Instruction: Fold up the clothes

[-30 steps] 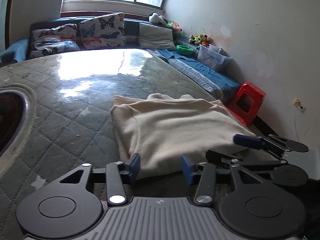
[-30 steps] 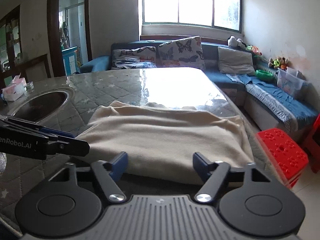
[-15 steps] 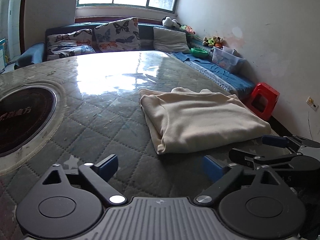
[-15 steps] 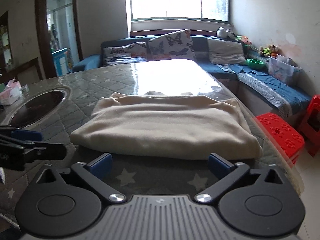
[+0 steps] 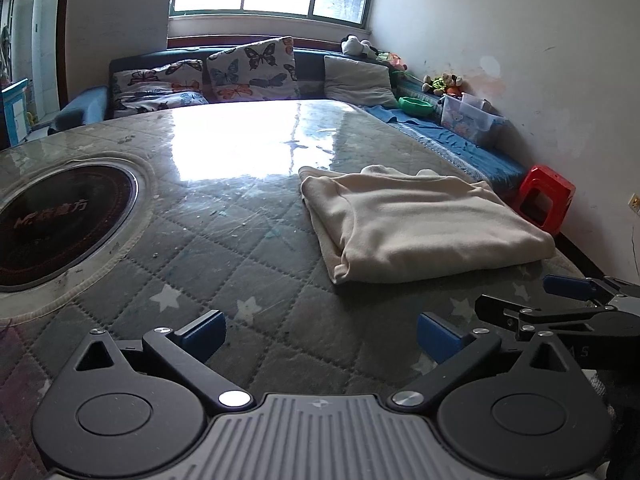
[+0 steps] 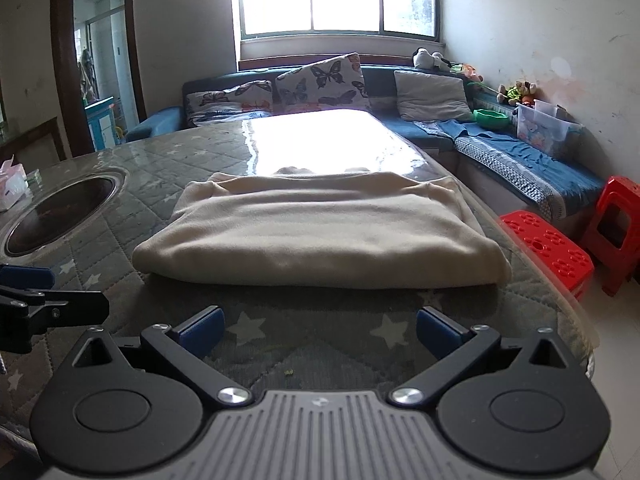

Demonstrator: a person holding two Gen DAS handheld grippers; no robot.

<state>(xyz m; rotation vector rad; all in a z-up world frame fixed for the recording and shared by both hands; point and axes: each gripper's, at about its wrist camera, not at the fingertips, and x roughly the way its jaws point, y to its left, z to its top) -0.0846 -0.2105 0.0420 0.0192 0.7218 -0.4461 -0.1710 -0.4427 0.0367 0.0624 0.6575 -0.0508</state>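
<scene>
Both claws, left (image 5: 320,334) and right (image 6: 318,330), have just opened wide and hold nothing. The folded cloth (image 6: 320,232) lies ahead of them on the tabletop (image 5: 224,240). This fold looks finished; next needs a new grasp of one edge.

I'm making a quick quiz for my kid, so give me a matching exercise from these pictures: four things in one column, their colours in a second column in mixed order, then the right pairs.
Things:
1. folded garment
2. stool
3. bowl on the sofa
4. sofa cover

Colours:
A. green
B. blue
C. cream
D. red

Pairs: 1-C, 2-D, 3-A, 4-B
</scene>
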